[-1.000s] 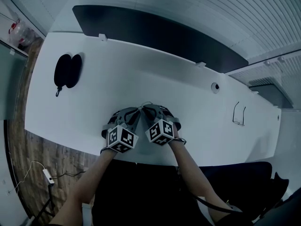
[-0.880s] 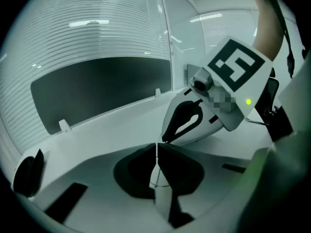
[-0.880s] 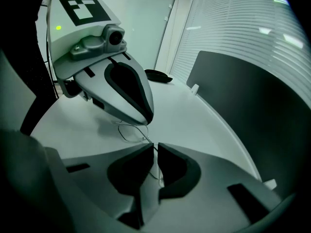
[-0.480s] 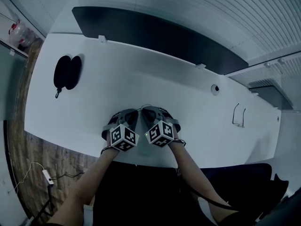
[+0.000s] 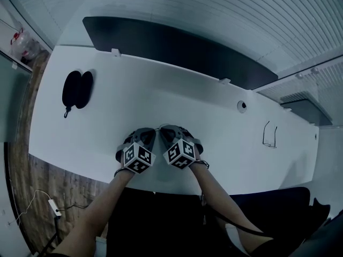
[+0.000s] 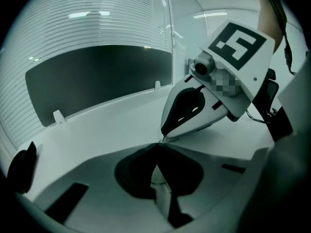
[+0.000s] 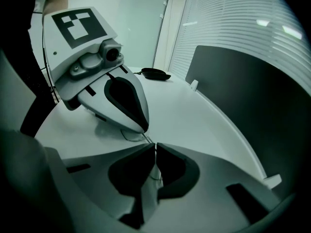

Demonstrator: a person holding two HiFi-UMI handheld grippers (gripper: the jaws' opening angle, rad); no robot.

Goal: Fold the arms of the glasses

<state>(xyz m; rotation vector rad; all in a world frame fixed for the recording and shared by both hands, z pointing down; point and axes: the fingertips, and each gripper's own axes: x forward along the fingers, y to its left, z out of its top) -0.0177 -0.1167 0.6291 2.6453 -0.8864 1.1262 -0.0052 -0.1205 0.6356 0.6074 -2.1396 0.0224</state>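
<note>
Well clear at the upper left of the head view: black case (image 5: 76, 90) on the white table (image 5: 134, 106), no hazard there. At lower centre, left gripper (image 6: 159, 144) clamped fully shut, apparently on the thin wire glasses (image 7: 130, 136) at the very tips. Risks bending so fine a frame by squeezing harder, or losing it through a slight twist of the wrist. Just right of that, almost tip to tip, right gripper (image 7: 154, 144) closing, a sliver apart, with a strand of wire between the pads. Could slip off the arm and shut on nothing, or pinch frame and arm together and block the hinge. Likely to kink the wire if pulled outward instead of swung inward. Liable also to knock tips together, being so close. At far right, a thin dark wire shape (image 5: 269, 134), too small to identify.
</note>
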